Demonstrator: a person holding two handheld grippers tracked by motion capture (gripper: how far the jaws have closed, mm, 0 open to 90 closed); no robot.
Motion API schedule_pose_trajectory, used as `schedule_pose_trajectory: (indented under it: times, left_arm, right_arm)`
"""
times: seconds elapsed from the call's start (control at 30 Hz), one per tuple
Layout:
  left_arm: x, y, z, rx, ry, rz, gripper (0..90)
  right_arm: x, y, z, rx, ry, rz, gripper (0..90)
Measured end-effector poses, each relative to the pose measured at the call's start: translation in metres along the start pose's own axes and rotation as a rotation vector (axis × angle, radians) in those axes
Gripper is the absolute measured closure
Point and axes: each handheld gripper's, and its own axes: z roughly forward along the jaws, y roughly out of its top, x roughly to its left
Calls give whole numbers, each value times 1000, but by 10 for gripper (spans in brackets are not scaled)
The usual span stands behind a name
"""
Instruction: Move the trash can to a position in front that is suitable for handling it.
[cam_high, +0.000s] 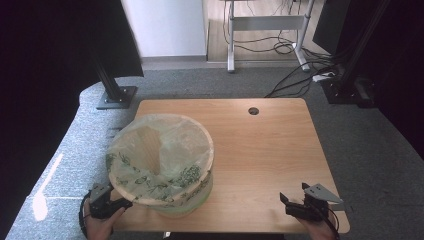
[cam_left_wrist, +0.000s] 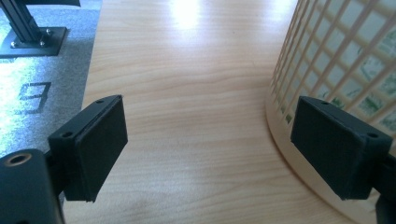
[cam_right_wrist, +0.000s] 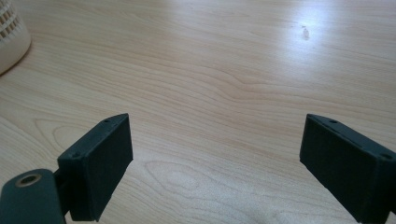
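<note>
Both grippers gape; lattice basket (cam_high: 160, 165) holds patterned bag (cam_high: 172, 142).

No readable text or labels.

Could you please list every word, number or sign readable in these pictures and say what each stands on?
"6": a lone outlined mark on the grey carpet, beside the table in the left gripper view; possibly a 9, as the camera turns.
The green print on the bag lining the basket is a plant pattern, not lettering.
</note>
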Motion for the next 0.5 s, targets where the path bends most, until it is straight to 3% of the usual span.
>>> schedule_pose_trajectory:
  times: [0.17, 0.27, 0.5]
  left_arm:
    - [1, 1, 2, 6, 9, -12, 104]
    - [3, 3, -2, -11, 17, -42, 104]
    - [-4, 19, -5, -30, 63, -36, 106]
  right_arm:
    - [-6, -1, 2, 14, -6, 2, 101]
    - [-6, 0, 2, 11, -14, 1, 110]
    - [0, 2, 2, 2, -27, -16, 120]
